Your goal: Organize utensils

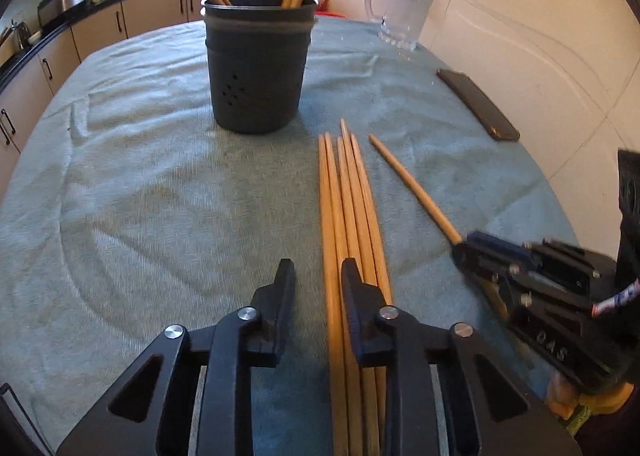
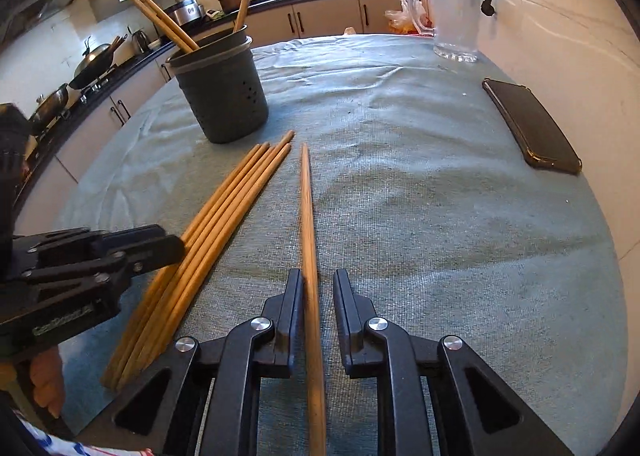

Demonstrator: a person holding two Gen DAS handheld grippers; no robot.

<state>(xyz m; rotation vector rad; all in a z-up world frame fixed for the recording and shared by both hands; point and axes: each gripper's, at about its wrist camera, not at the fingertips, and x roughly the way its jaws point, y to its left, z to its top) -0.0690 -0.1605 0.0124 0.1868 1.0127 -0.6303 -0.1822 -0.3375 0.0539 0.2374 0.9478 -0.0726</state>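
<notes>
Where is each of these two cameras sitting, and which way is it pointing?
Left wrist view: rides on the left gripper, looking down along its fingers at the chopstick bundle; the right gripper shows at the right edge.
Right wrist view: rides on the right gripper, looking along the single chopstick between its fingers; the left gripper shows at left.
Both views share the dark holder, phone, glass mug and green cloth.

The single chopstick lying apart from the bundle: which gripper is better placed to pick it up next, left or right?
Right. The right gripper already straddles the single chopstick, one finger touching it. The left gripper sits at the bundle.
</notes>
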